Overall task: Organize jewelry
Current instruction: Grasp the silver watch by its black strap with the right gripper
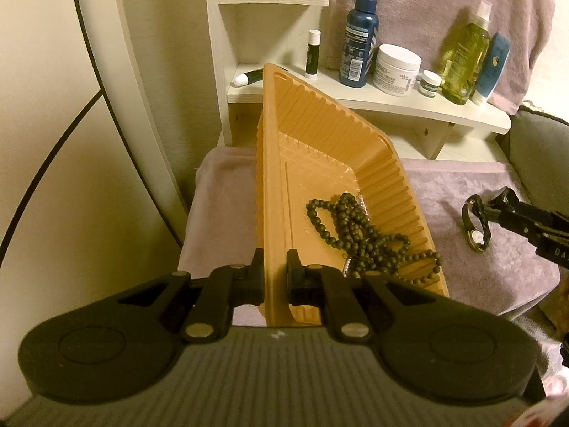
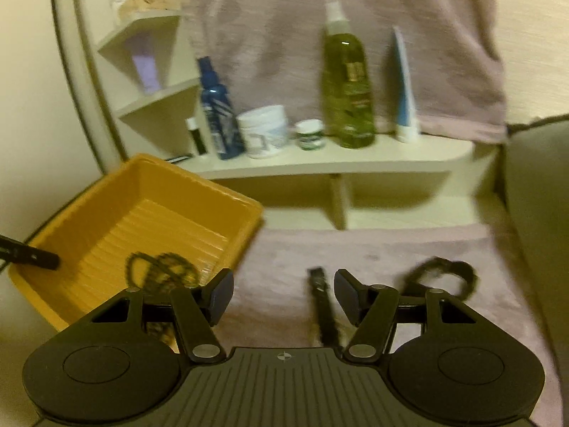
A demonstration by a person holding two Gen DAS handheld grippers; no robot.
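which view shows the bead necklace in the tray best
The left wrist view: the bead necklace lies sharp and whole on the floor of the orange tray, individual beads countable. In the right wrist view it is motion-blurred and partly hidden behind the right gripper.

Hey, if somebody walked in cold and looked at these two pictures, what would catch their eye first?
Probably the orange tray, tipped up on the mauve cloth, its near rim pinched in the left gripper, with dark bead necklaces heaped in its low corner. Next, the open right gripper poised over the cloth beside a dark wristwatch. Behind, bottles and jars line a pale shelf.
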